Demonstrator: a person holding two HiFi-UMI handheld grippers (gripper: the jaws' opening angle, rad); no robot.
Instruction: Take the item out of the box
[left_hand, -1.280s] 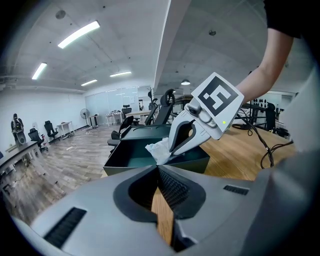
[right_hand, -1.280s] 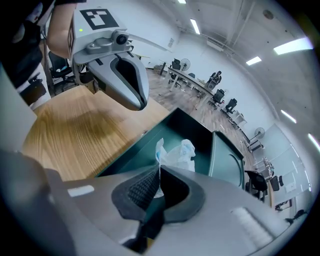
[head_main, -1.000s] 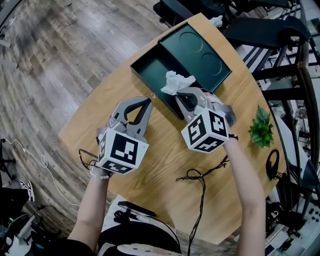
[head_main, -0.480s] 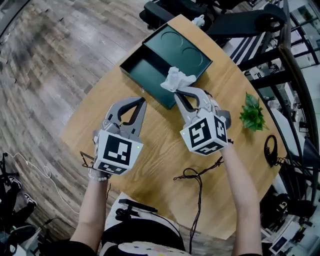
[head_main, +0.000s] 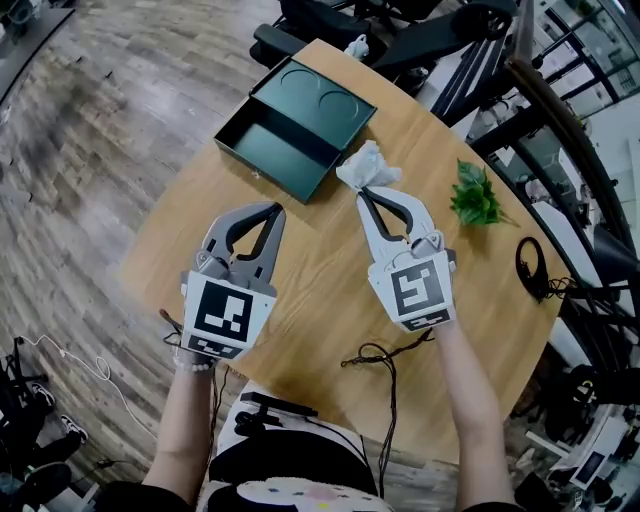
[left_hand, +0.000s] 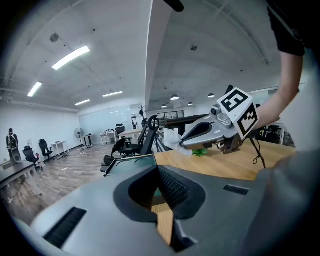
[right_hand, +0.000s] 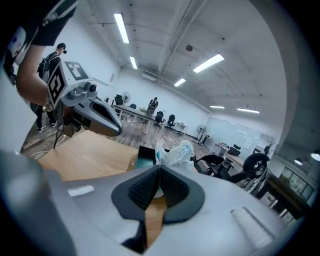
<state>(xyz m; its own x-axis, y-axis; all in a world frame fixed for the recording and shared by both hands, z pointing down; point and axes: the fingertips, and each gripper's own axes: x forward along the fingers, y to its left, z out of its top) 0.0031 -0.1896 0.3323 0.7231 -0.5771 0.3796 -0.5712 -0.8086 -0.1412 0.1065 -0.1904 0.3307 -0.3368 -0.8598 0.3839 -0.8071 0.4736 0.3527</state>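
Head view: my right gripper (head_main: 367, 192) is clenching one crumpled, whitish plastic item (head_main: 368, 164); my left gripper (head_main: 277, 208) is hanging closed, empty; one green box (head_main: 262, 148).

The item (head_main: 368, 165) was a crumpled white plastic packet, pinched by its near edge in the closed tips of my right tongs (head_main: 366, 190). It sat outside the box (head_main: 262, 150), just off the box's right corner. The box was dark green and shallow, lying flat and open. Its lid (head_main: 322, 98), with 2 round recesses, lay against its far side.
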